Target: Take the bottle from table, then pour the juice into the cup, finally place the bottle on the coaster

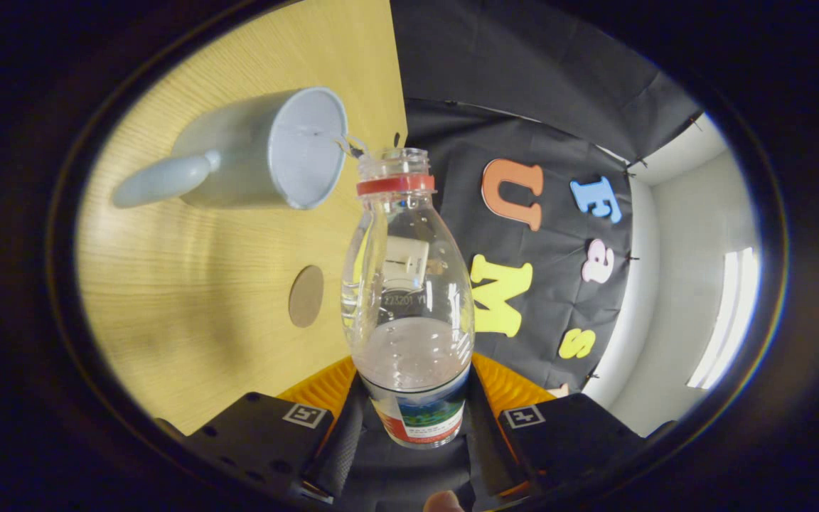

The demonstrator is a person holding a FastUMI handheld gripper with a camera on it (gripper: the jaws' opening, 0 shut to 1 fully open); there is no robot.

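The gripper (413, 419) at lower centre has both fingers (338, 387) clamped on the lower body of the bottle (407, 299), which is uncapped and tipped toward the cup (267, 149) in the upper left — a thin stream of liquid runs from the bottle mouth over the cup rim. The cup stands on the wooden surface (189, 299), handle pointing left. The round coaster (306, 296) lies on the surface left of the bottle — well apart from the cup.
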